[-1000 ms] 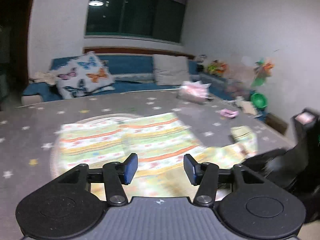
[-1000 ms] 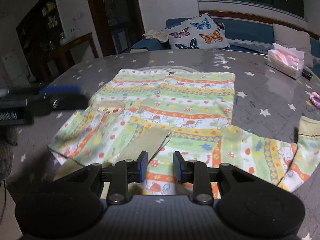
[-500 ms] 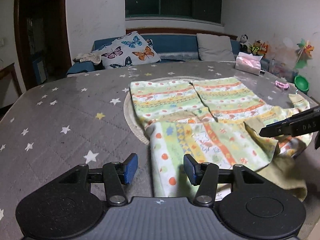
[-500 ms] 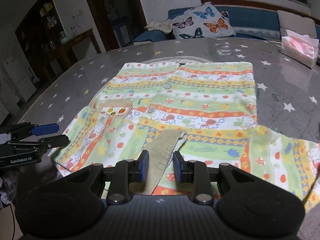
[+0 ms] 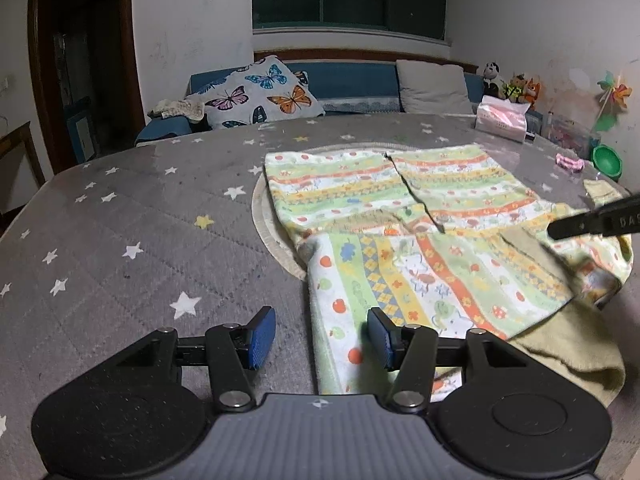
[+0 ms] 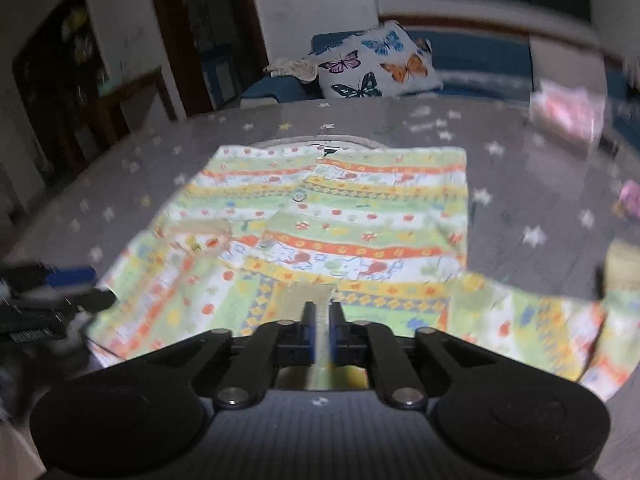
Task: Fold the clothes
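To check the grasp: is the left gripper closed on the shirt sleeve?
No, the left gripper is open, its pads apart above the sleeve.

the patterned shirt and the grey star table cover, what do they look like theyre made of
The patterned shirt: soft woven or knit cloth, probably cotton, matte. It drapes, wrinkles and folds limply, and its plain yellowish inside shows where it is turned over. The grey star table cover: seemingly quilted fabric with faint stitched diamond lines; far from the camera it looks glossy, so a clear sheet may lie over it, though I cannot tell.

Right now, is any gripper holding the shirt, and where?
Yes. The right gripper is shut on the shirt, pinching its plain yellowish collar edge. The left gripper is open over the sleeve, holding nothing.
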A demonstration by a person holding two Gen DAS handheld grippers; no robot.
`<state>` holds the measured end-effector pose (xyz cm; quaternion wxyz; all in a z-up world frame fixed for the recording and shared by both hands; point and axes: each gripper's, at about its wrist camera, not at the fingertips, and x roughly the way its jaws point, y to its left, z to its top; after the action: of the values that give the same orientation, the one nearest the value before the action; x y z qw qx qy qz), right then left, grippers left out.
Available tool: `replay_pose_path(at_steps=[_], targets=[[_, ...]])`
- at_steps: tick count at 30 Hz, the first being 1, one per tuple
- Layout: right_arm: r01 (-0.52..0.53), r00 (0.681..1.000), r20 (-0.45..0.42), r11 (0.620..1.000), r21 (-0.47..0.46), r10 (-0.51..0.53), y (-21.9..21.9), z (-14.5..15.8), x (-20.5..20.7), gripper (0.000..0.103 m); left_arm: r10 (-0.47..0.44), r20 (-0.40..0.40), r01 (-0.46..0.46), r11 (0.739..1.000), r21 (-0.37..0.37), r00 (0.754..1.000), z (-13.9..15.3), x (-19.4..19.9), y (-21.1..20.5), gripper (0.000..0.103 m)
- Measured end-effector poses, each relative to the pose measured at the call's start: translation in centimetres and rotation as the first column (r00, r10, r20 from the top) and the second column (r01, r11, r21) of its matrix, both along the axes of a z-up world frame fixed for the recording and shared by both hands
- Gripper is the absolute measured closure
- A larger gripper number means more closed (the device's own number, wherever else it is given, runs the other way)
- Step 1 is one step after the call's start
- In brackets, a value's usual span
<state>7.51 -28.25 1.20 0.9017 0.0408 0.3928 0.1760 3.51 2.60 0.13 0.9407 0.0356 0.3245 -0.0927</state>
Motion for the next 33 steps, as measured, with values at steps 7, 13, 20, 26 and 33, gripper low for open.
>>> replay_pose_path(at_steps=[7, 13, 20, 26, 33], targets=[[-0.002, 0.999, -0.045, 1.0, -0.005, 0.002, 1.1, -1.8, 1.3, 0.069, 0.005, 0.038, -0.004, 1.0, -0.026, 0.999, 1.5, 1.6, -0.2, 0.054], [-0.032, 0.996, 0.076, 0.992, -0.121, 0.041, 2.8, -0.3, 0.1, 0.097, -0.03, 0.046, 0.032, 0.999, -0.029, 0.998, 1.6, 3.0, -1.2, 0.069], [-0.013, 0.993, 0.115, 0.986, -0.164, 0.032, 2.8, 0.0, -0.1, 0.094, -0.031, -0.003, 0.031, 0.999, 0.014, 1.0, -0.3, 5.0, -1.6, 0.081], [-0.028, 0.993, 0.112, 0.986, -0.164, 0.047, 2.1, 0.1, -0.6, 0.088, -0.014, -0.002, 0.014, 1.0, -0.001, 1.0, 0.0, 4.8, -0.9, 0.08], [-0.092, 0.991, 0.078, 0.98, -0.176, 0.107, 2.2, -0.4, -1.8, 0.087, -0.043, 0.012, 0.043, 0.999, 0.011, 0.999, 0.7, 4.6, -2.8, 0.07]])
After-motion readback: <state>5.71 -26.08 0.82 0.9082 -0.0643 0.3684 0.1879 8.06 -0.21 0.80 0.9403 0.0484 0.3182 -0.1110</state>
